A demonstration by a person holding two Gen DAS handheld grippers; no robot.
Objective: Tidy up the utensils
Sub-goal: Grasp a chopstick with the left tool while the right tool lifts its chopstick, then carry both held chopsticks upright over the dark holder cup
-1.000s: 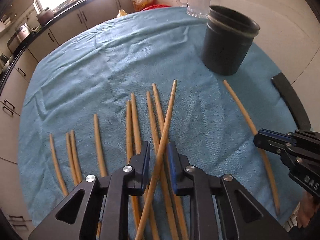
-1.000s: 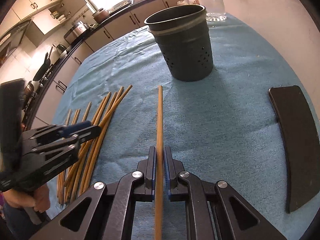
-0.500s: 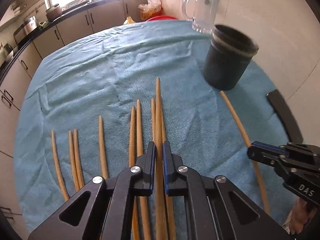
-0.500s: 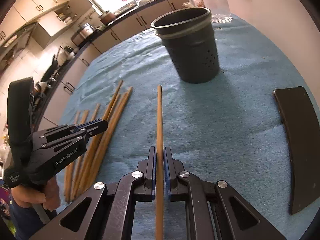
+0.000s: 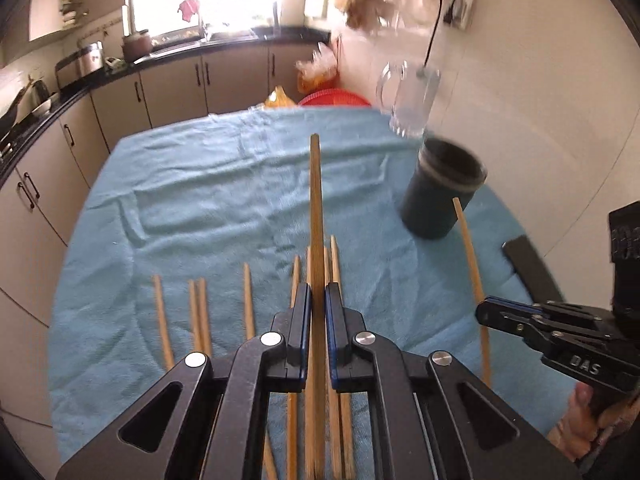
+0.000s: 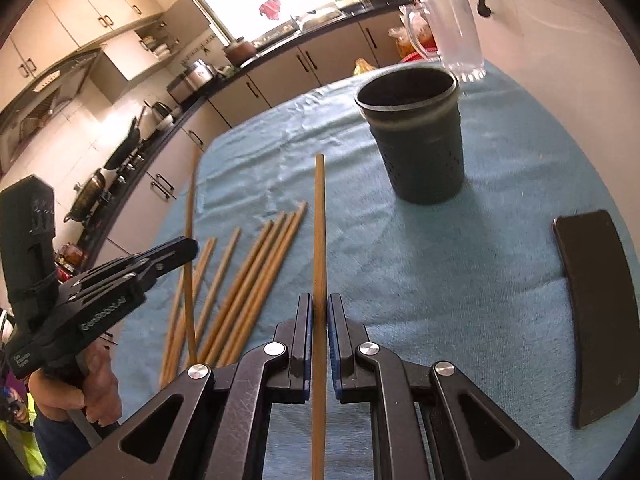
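Observation:
Each gripper holds one wooden chopstick, lifted off the blue cloth. My left gripper (image 5: 318, 300) is shut on a chopstick (image 5: 316, 200) that points away toward the far table edge. My right gripper (image 6: 319, 312) is shut on another chopstick (image 6: 319, 220), aimed left of the dark perforated holder (image 6: 416, 140). In the left wrist view the holder (image 5: 440, 192) stands at the right, and the right gripper (image 5: 486, 312) shows with its chopstick (image 5: 470, 256). Several loose chopsticks (image 6: 256, 268) lie on the cloth between the grippers.
A glass mug (image 5: 412, 96) stands behind the holder near the wall. A flat black curved piece (image 6: 592, 292) lies on the cloth at the right. The blue cloth (image 5: 208, 200) covers the round table; kitchen cabinets run behind. A person's hand (image 6: 96, 388) grips the left tool.
The left gripper closed on a chopstick and lifted it off the pile, tilting up. The right gripper rose a little with its chopstick.

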